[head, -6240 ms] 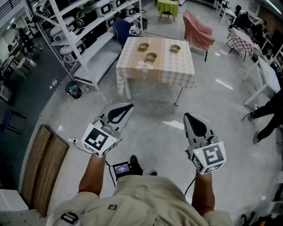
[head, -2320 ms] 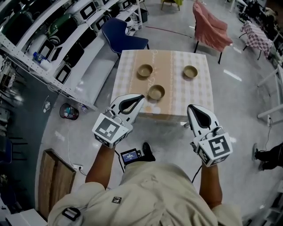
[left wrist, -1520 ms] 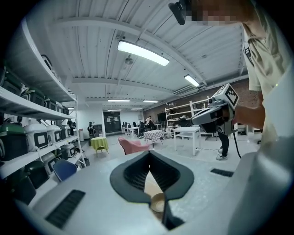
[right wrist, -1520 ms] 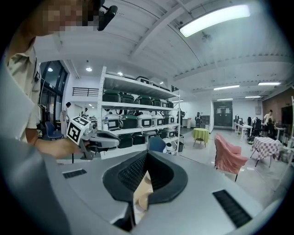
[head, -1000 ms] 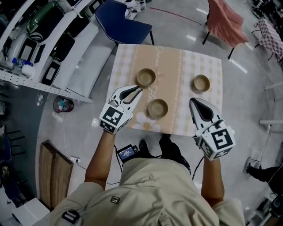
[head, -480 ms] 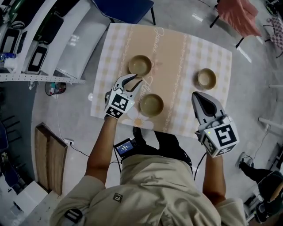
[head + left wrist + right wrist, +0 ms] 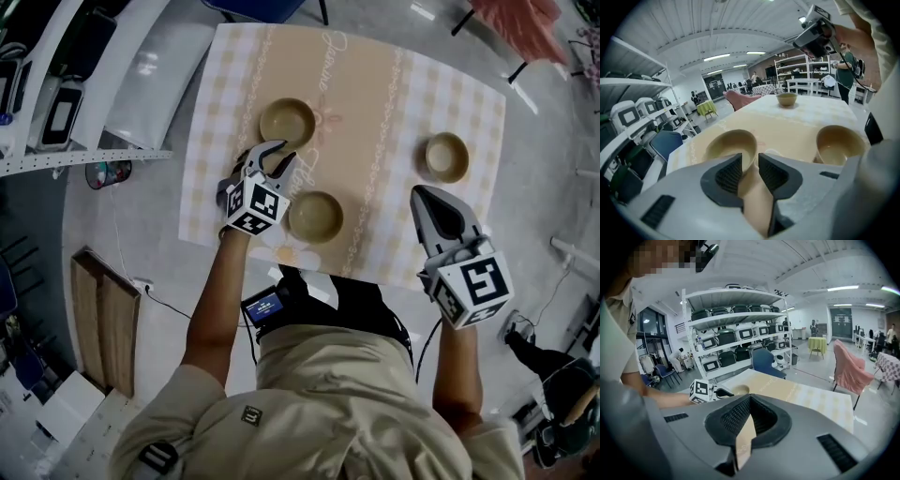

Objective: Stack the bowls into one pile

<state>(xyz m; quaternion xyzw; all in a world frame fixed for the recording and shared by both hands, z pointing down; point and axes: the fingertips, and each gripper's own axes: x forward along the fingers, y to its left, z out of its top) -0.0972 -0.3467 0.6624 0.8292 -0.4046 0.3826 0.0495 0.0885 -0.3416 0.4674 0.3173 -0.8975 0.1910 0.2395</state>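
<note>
Hardly anything is showing itself clearly enough to read. Cursive lettering [image 7: 335, 44] is running along the tan band of the tablecloth [image 7: 375, 141], too small to make out. The marker cube [image 7: 255, 208] on the left gripper [image 7: 272, 153] and the cube [image 7: 473, 292] on the right gripper [image 7: 427, 193] are carrying black-and-white square codes, not words. A small patch [image 7: 251, 412] on the person's shirt is staying illegible.
</note>
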